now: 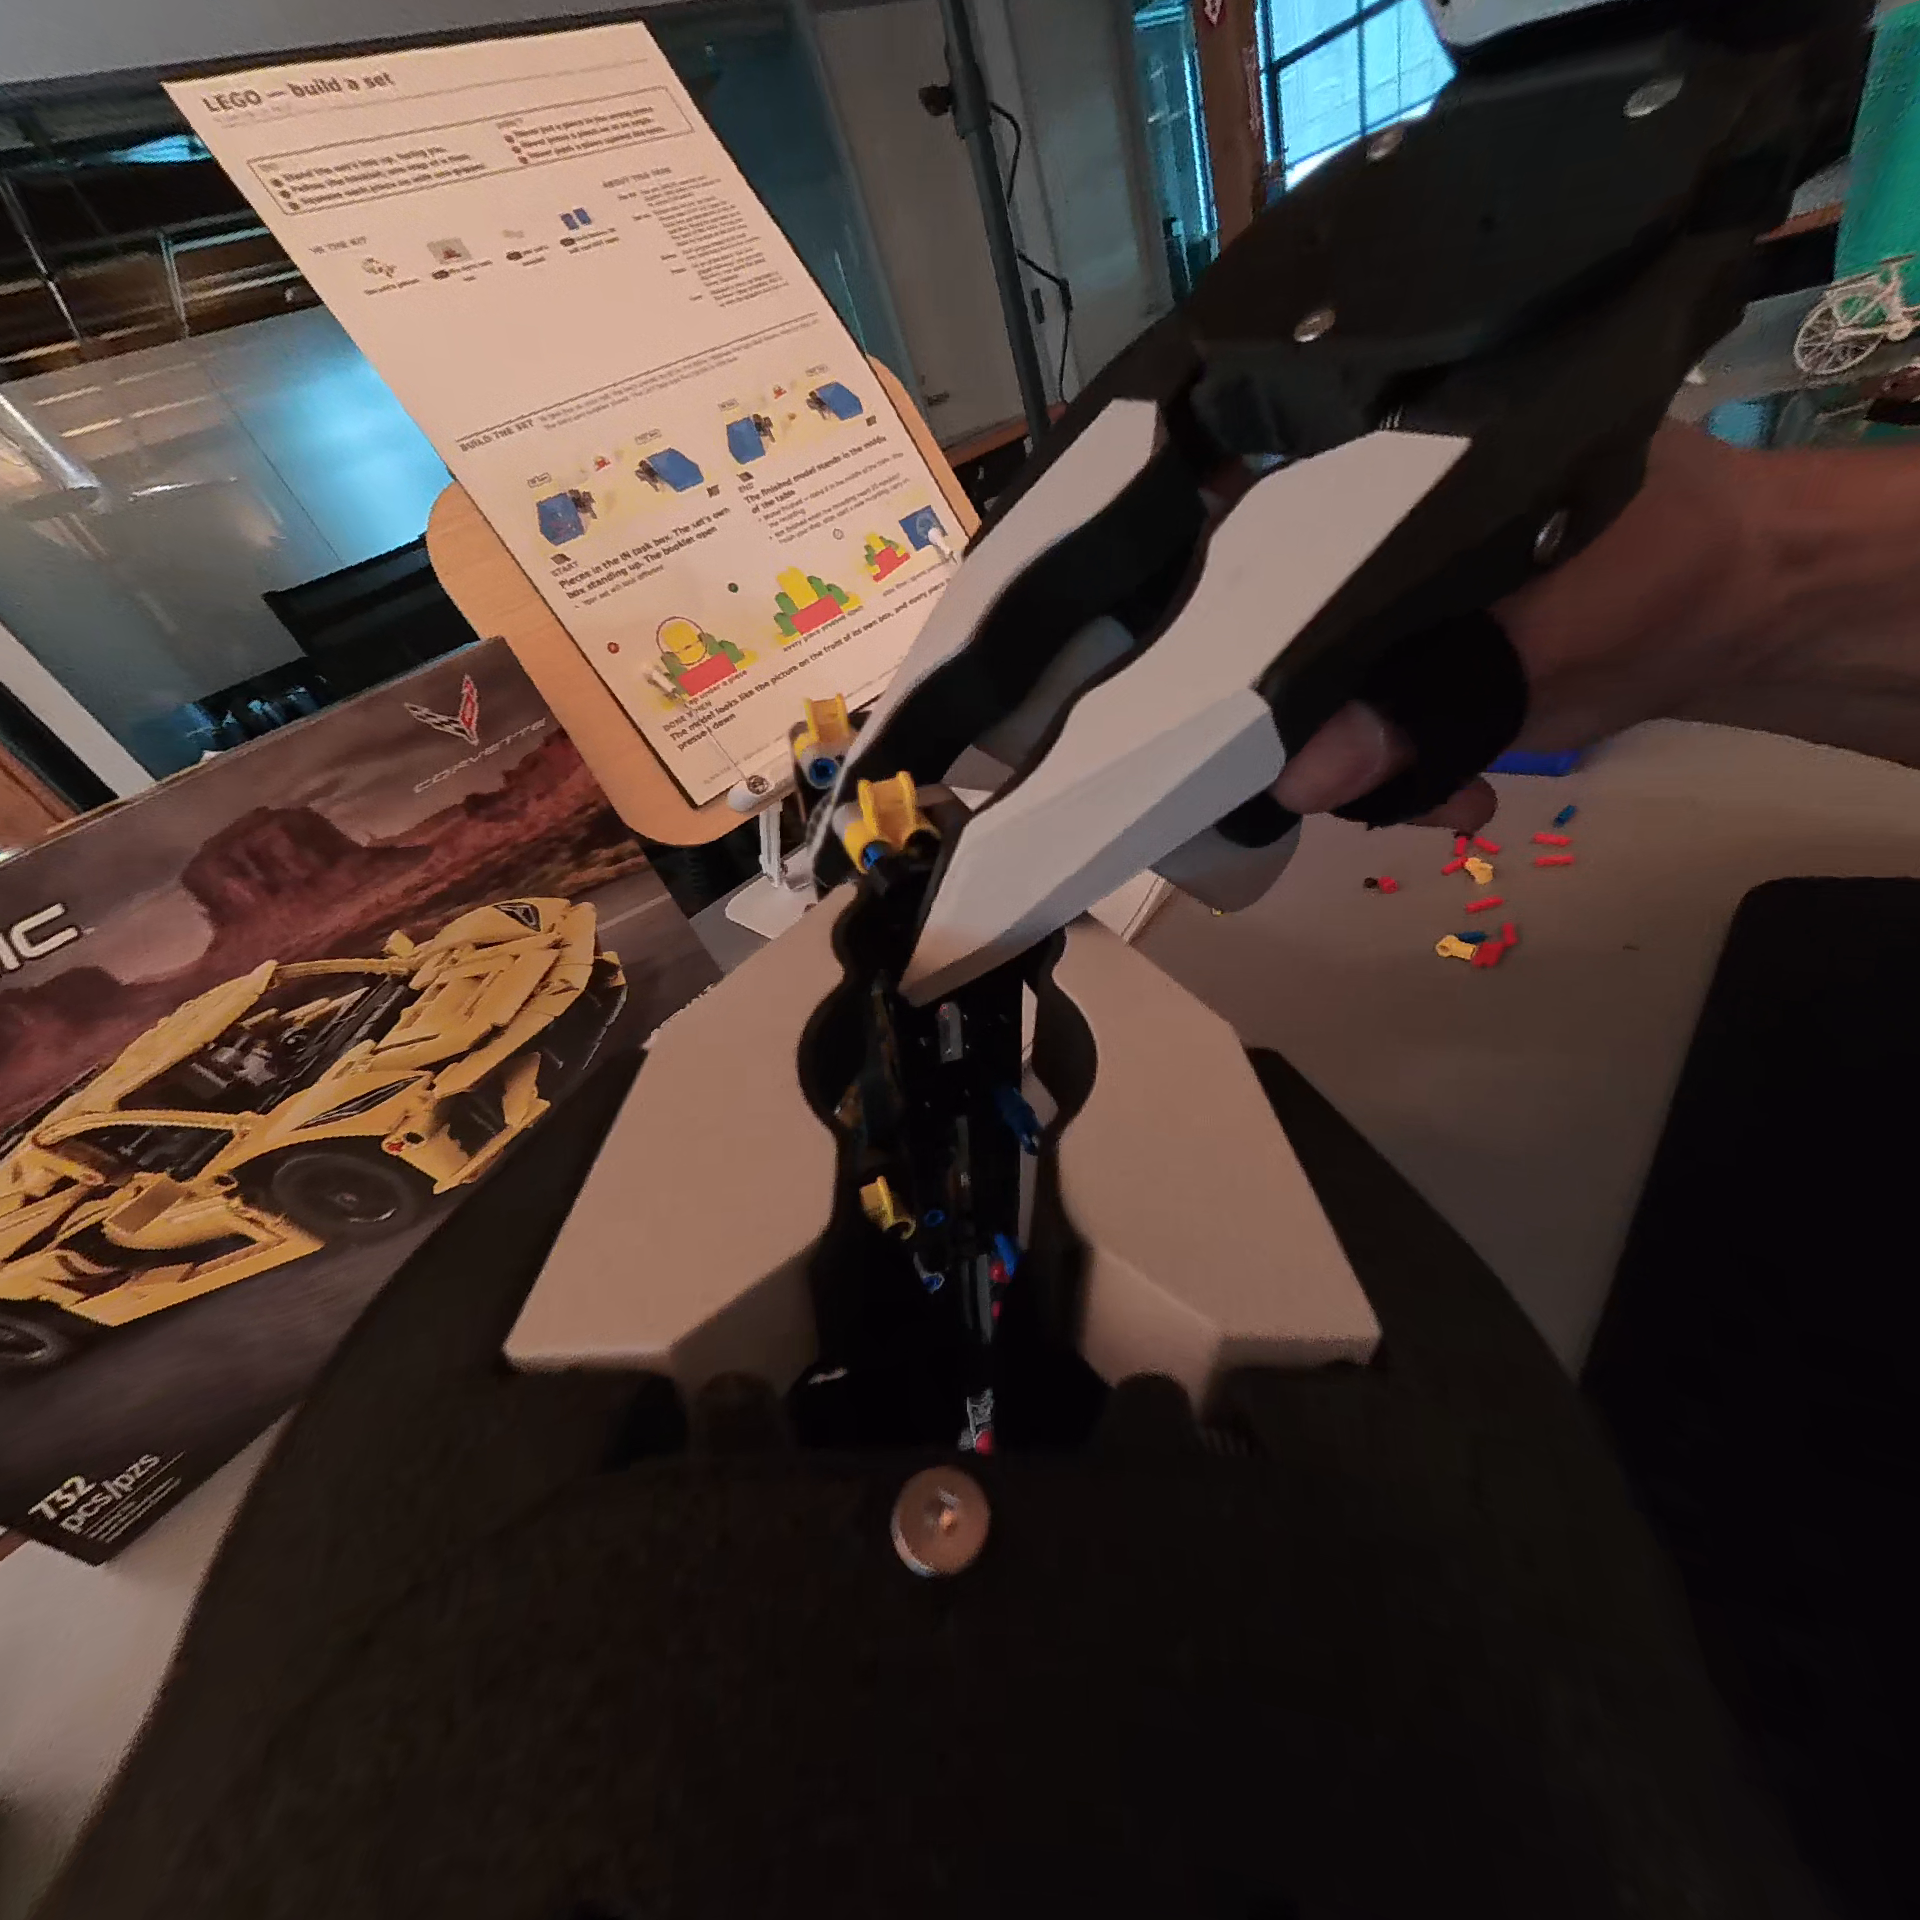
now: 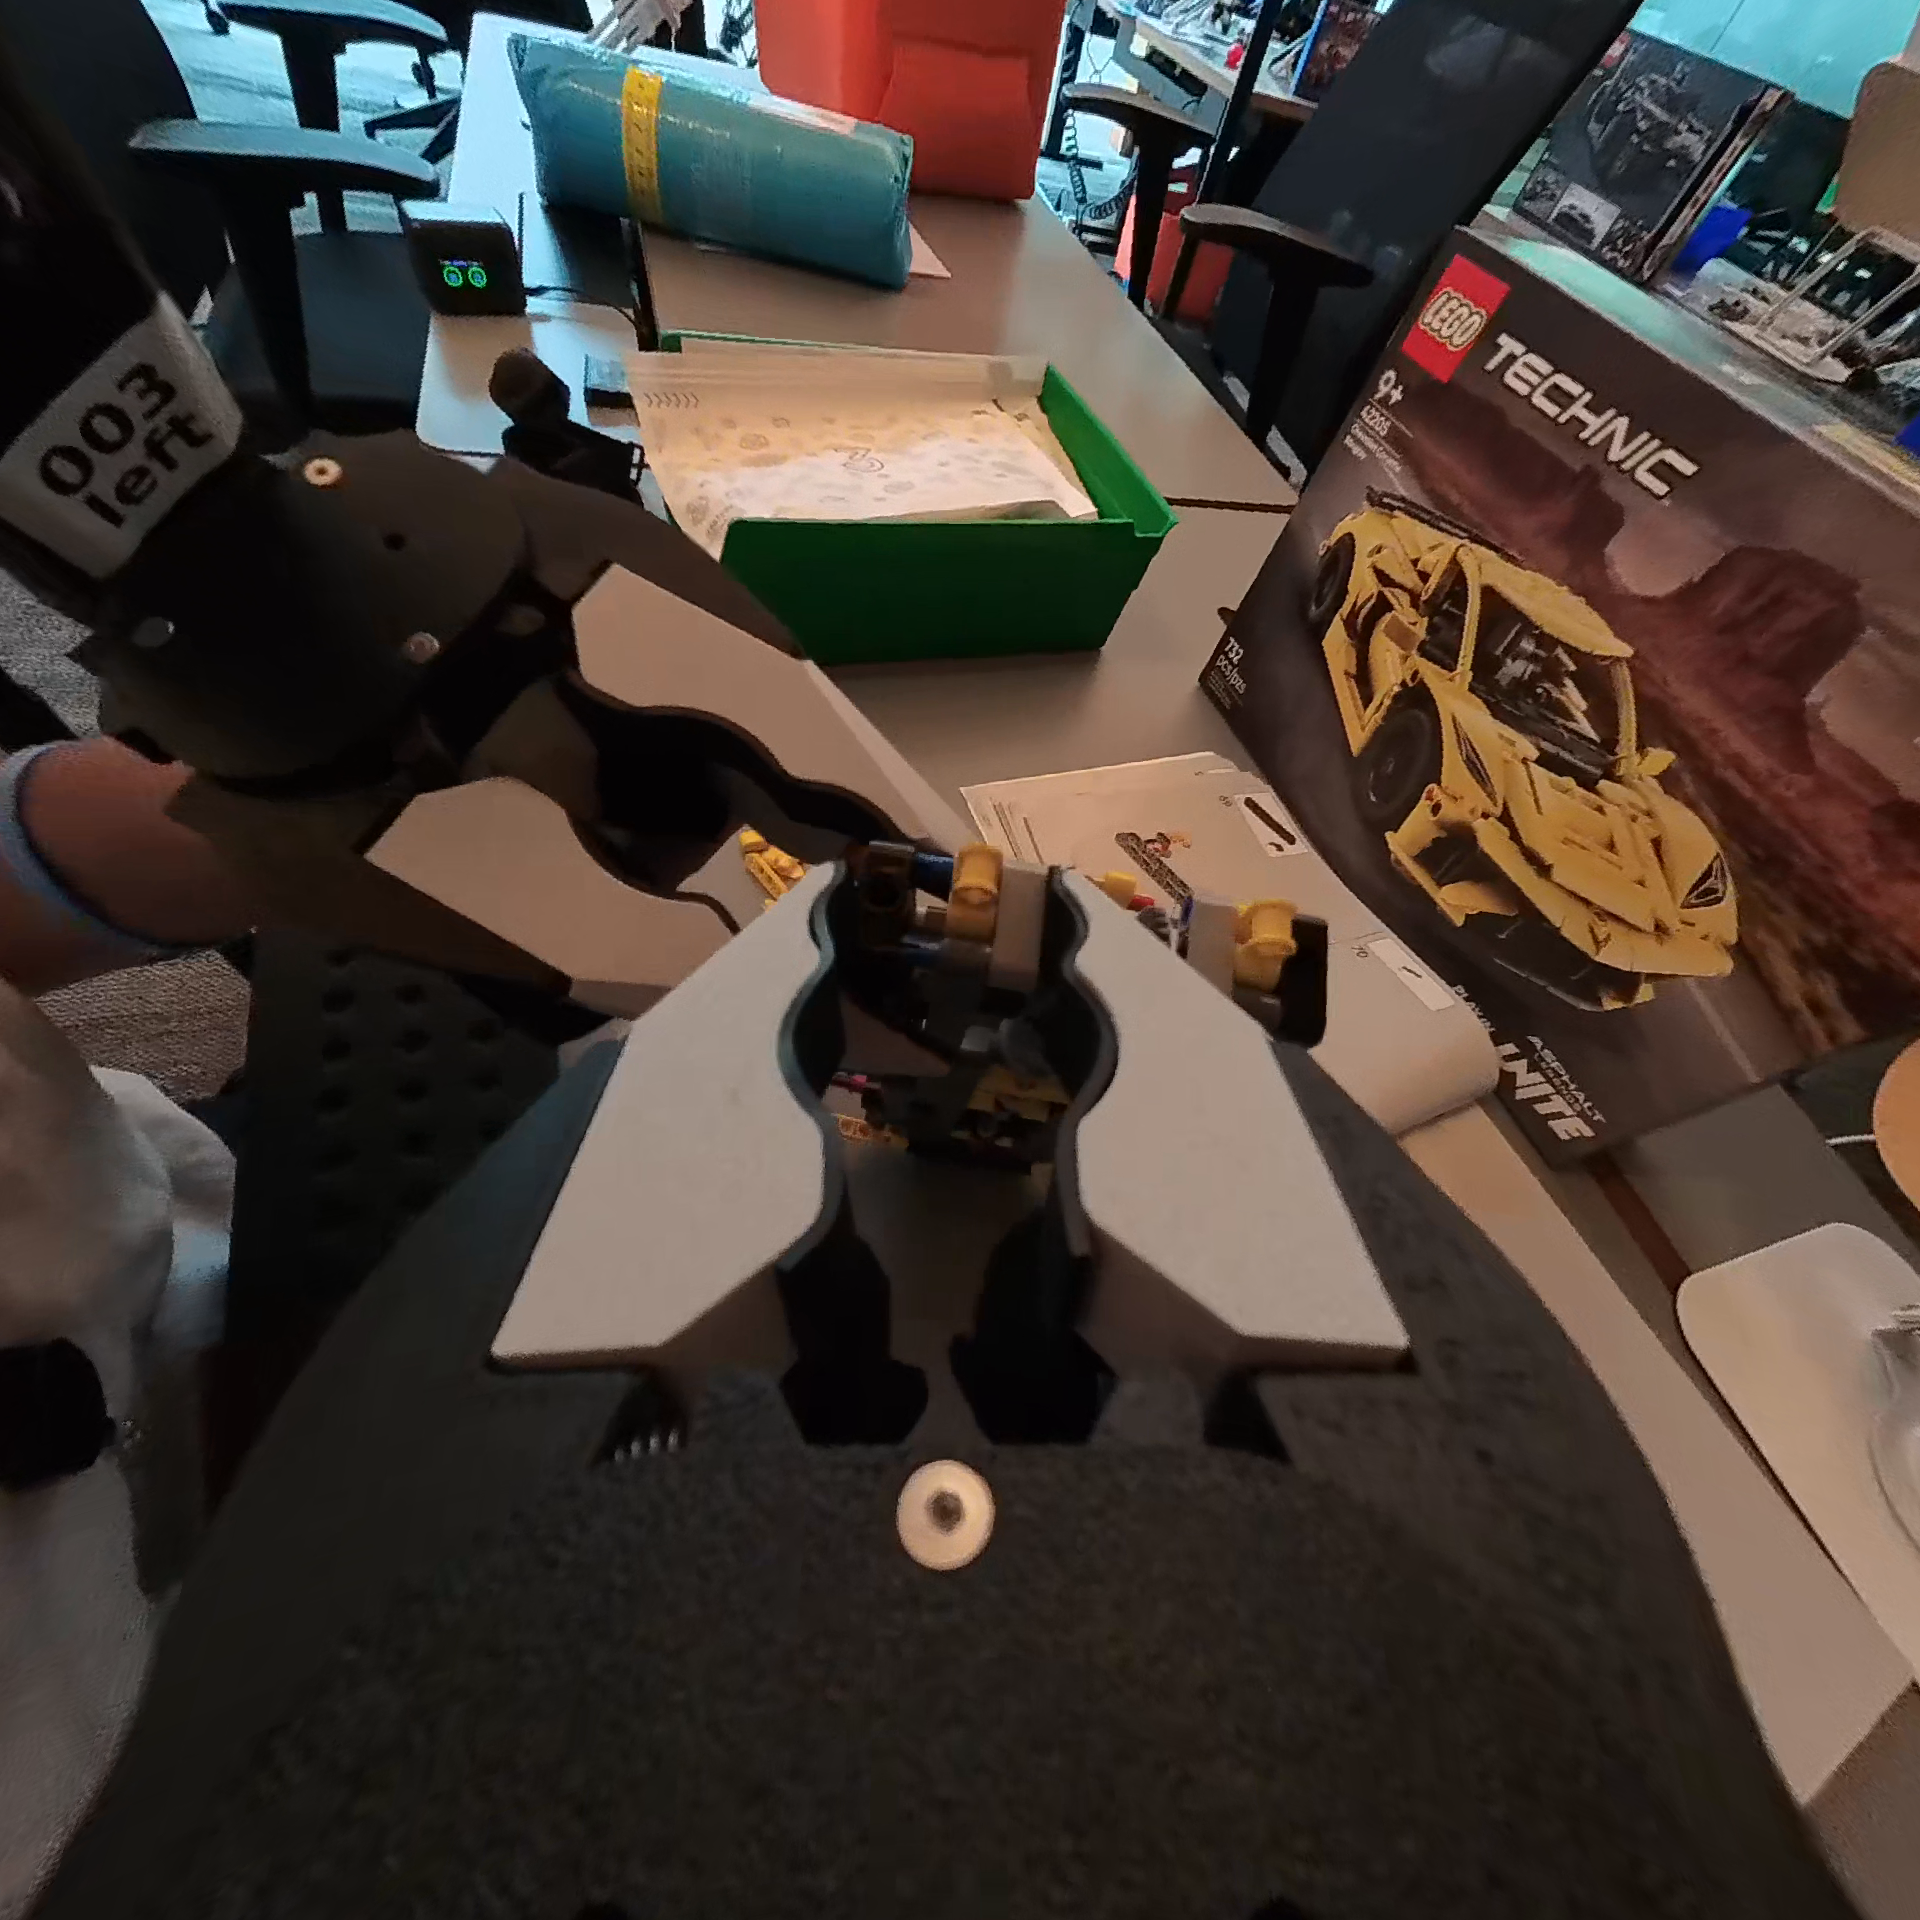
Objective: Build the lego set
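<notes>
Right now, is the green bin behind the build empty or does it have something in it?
Not empty. In the right wrist view the green bin holds white paper bags that rise above its rim. Whether pieces lie under them cannot be told.

Set box (image 1: 270, 1039) cut off at the left edge — loose pieces (image 1: 1486, 894) too small to identify

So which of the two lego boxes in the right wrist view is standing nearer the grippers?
The box with the yellow car, upright on the table just right of the assembly. The darker box stands far behind it, on another surface.
</notes>
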Tool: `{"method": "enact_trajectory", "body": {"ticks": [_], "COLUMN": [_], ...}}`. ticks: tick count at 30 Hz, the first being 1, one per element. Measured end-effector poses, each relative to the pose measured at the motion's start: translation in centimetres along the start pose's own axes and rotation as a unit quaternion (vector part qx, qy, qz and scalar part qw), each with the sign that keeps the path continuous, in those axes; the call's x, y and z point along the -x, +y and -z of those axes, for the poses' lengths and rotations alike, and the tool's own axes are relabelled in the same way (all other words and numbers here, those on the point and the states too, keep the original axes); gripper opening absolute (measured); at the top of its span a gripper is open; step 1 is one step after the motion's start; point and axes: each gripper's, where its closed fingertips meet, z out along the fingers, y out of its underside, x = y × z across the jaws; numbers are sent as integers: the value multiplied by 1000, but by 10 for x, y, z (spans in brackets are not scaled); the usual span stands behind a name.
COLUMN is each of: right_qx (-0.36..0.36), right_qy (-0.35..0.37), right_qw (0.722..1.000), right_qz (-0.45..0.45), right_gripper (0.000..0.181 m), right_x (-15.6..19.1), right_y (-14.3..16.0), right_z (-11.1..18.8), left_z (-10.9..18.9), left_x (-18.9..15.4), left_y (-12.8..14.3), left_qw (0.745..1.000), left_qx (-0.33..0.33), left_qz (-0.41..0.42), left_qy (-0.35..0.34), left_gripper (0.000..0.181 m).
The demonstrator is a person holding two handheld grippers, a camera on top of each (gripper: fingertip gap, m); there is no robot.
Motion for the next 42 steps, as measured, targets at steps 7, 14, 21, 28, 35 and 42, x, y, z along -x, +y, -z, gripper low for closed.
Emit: {"method": "enact_trajectory", "body": {"ticks": [7,14,21,28,35,42], "right_qx": [-12,12,52,56,33,41], "right_qy": [-25,7,34,22,14,8], "right_qw": [1000,1000,997,995,998,999], "right_qz": [-15,-28,-47,-76,-43,-33], "right_gripper": [35,36,36,34,34,34], "right_x": [0,-9,-14,-12,-14,-11], "right_y": [1,1,3,9,12,16], "right_z": [1,0,5,9,13,17], "left_z": [-2,-8,-14,-16,-20,-20], "left_x": [-2,2,-4,-10,-16,-17], "left_y": [0,0,0,-1,-1,14], "left_qw": [1000,1000,1000,1000,998,998], "left_qx": [7,20,24,24,23,12], "left_qz": [-1,10,3,12,13,-34], "left_qy": [12,10,2,9,55,-46], "left_gripper": [27,26,27,27,27,31]}}
